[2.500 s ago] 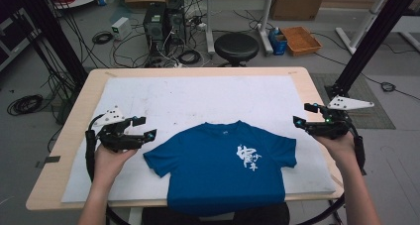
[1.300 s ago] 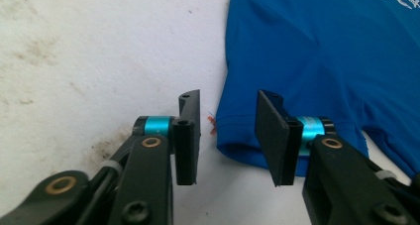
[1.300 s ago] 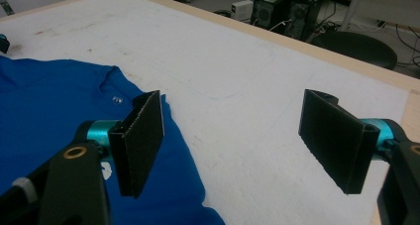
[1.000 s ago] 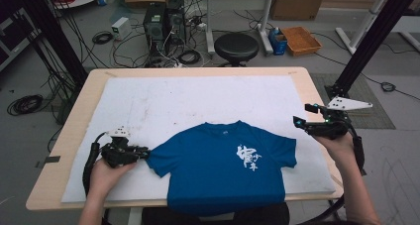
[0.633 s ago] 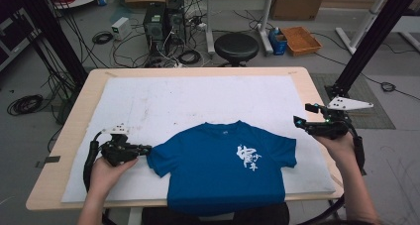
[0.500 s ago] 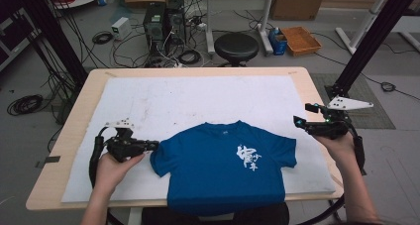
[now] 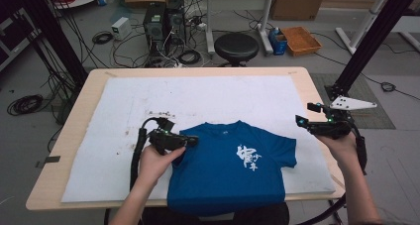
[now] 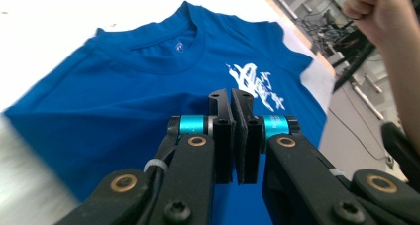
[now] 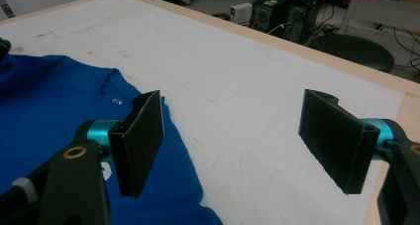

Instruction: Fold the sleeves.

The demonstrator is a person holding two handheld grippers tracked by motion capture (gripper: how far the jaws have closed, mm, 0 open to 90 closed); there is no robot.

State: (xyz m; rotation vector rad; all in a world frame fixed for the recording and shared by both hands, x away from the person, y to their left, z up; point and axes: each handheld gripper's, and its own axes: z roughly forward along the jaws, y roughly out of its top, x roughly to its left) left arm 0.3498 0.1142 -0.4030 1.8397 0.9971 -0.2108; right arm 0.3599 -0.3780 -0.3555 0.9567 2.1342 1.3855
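A blue T-shirt (image 7: 233, 170) with a white print lies face up at the near edge of the white mat (image 7: 208, 96); its hem hangs over the front. My left gripper (image 7: 193, 141) hovers over the shirt's left shoulder, shut on the left sleeve, which is drawn inward over the body. In the left gripper view the jaws (image 8: 231, 93) are pressed together above the blue shirt (image 8: 124, 96). My right gripper (image 7: 299, 121) is held off the mat's right edge, open and empty, apart from the right sleeve. The right gripper view shows its wide-open pads (image 9: 233, 116) with the shirt (image 9: 39, 101) at left.
The wooden table (image 7: 64, 150) carries the mat, whose far half is bare white. Beyond the table stand a black stool (image 7: 236, 46), computer towers (image 7: 161, 17), cables and an orange tray (image 7: 299, 39) on the floor.
My left gripper moved right, from the mat beside the sleeve to over the shirt's shoulder, and the left sleeve came in with it. The right gripper stayed put.
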